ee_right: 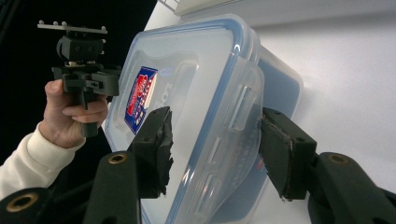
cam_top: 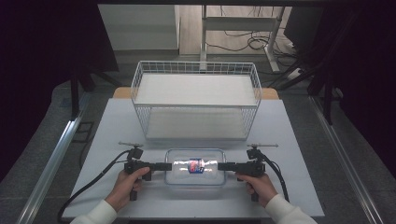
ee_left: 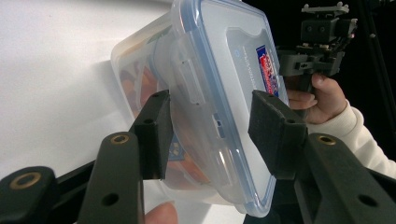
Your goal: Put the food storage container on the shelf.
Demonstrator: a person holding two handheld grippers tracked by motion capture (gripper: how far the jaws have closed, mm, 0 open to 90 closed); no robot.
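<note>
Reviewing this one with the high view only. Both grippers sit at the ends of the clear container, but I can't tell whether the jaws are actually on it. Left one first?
Observer: In the left gripper view, the left gripper has one jaw against the lid of the container and the other against its base. It looks clamped.
Operator: And the right?
Observer: Same in the right gripper view. The right gripper spans the other end, with its jaws touching the lid and the underside.
Operator: Anything inside?
Observer: Orange pieces show through the side wall in the left gripper view. I can't tell what they are.
</note>
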